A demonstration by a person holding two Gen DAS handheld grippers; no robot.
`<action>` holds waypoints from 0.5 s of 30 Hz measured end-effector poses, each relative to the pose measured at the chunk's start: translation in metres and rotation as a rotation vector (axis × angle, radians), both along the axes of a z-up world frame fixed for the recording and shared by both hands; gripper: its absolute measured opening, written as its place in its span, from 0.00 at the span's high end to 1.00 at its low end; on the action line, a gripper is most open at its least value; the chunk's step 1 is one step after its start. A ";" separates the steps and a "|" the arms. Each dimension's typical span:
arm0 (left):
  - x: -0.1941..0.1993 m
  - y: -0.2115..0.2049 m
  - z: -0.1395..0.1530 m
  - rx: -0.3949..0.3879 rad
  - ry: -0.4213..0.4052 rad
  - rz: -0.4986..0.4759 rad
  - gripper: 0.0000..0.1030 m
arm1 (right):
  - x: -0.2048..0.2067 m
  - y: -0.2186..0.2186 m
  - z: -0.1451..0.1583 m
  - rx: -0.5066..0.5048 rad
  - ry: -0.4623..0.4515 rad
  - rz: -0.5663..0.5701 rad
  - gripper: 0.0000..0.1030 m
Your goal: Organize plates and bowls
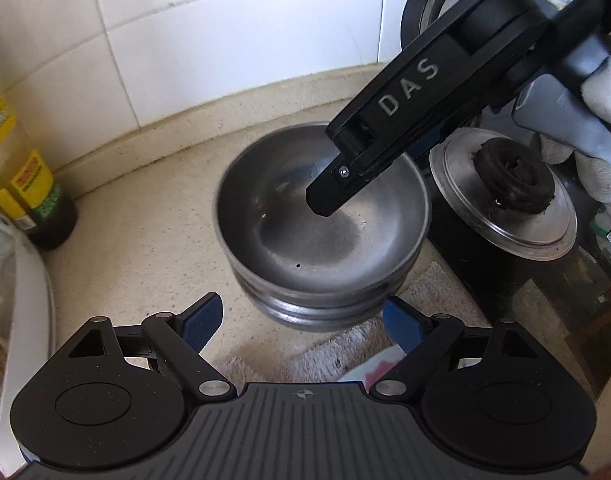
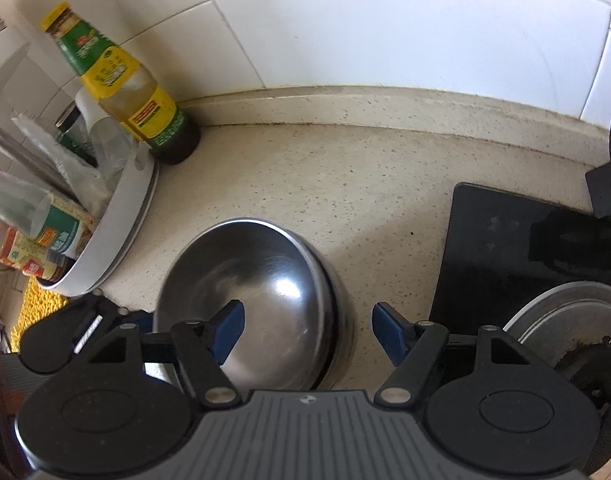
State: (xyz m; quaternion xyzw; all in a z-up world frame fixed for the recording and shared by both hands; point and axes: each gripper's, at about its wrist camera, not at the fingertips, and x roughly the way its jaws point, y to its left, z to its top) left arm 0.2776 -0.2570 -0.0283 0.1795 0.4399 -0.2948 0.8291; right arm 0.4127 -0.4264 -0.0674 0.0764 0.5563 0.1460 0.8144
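A stack of nested steel bowls (image 1: 305, 240) stands on the speckled counter (image 1: 145, 240), its near edge over a pale towel (image 1: 345, 344). My left gripper (image 1: 301, 324) is open just in front of the stack, its blue pads on either side of the lowest rim. My right gripper (image 2: 309, 330) is also open and straddles the top bowl's (image 2: 265, 280) right wall: the left pad is inside the bowl, the right pad outside, with a gap to the steel. In the left wrist view one black finger (image 1: 333, 192) of the right gripper dips into the bowl.
A yellow-labelled sauce bottle (image 2: 137, 92) stands in the tiled corner beside a white round tub (image 2: 117, 232) full of packets. A black stove top (image 2: 505, 248) with a steel burner plate (image 1: 465, 200) lies right of the bowls. A white-gloved hand (image 1: 601, 120) holds the right gripper.
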 end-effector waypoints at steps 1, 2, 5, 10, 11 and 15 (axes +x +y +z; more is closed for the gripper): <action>0.004 -0.001 -0.003 -0.005 0.020 -0.006 0.08 | 0.002 -0.002 -0.003 0.004 0.007 -0.005 0.28; 0.007 -0.002 -0.006 -0.012 0.039 -0.011 0.08 | 0.004 -0.003 -0.005 0.007 0.012 -0.009 0.28; 0.014 -0.009 -0.013 -0.011 0.053 -0.040 0.06 | 0.012 -0.005 -0.013 0.019 0.032 -0.023 0.28; 0.033 -0.016 -0.017 -0.036 0.027 -0.061 0.05 | 0.029 -0.006 -0.019 0.013 0.034 -0.034 0.26; 0.037 -0.017 -0.018 -0.040 0.017 -0.065 0.05 | 0.033 -0.006 -0.020 0.013 0.036 -0.033 0.26; 0.044 -0.017 -0.024 -0.050 -0.041 -0.109 0.04 | 0.046 -0.010 -0.022 0.013 0.027 -0.028 0.26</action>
